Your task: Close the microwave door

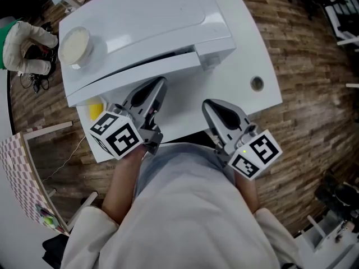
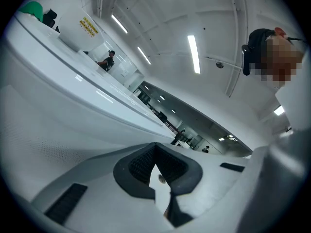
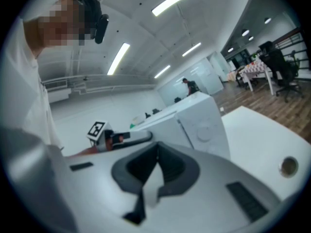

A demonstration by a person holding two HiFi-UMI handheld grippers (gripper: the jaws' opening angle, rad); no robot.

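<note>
Tub on top: at the far left a round cream tub (image 1: 74, 45) sat on the roof of the microwave (image 1: 146, 15). It looked light, and a hard slam would likely have rattled it.
Door, where: the microwave door (image 1: 134, 74) ran along the front face. Its right edge seemed to stand a touch proud of the control panel (image 1: 216, 54), so it looked ajar by a sliver, though that could not be made certain.
Door, handling: judged a stiff, glossy hinged slab that swings lightly and needs a firm last press for the latch. It looked too slick and flat to pinch, so this was one to push.
Where to take it: low on the front, near the free right edge beside the panel.
Left gripper: the left gripper (image 1: 159, 84) pointed up and forward at the door's lower front, with the forearm tucked in against the body. Its fingers (image 2: 138, 166) were pressed together with nothing between them. Whether the tips were touching the door or just short of it could not be told.
Right gripper: the right gripper (image 1: 209, 105) sat lower, over the bare counter (image 1: 247, 49) in front of the panel and apart from the door. Its fingers (image 3: 133, 169) were likewise closed on nothing.
</note>
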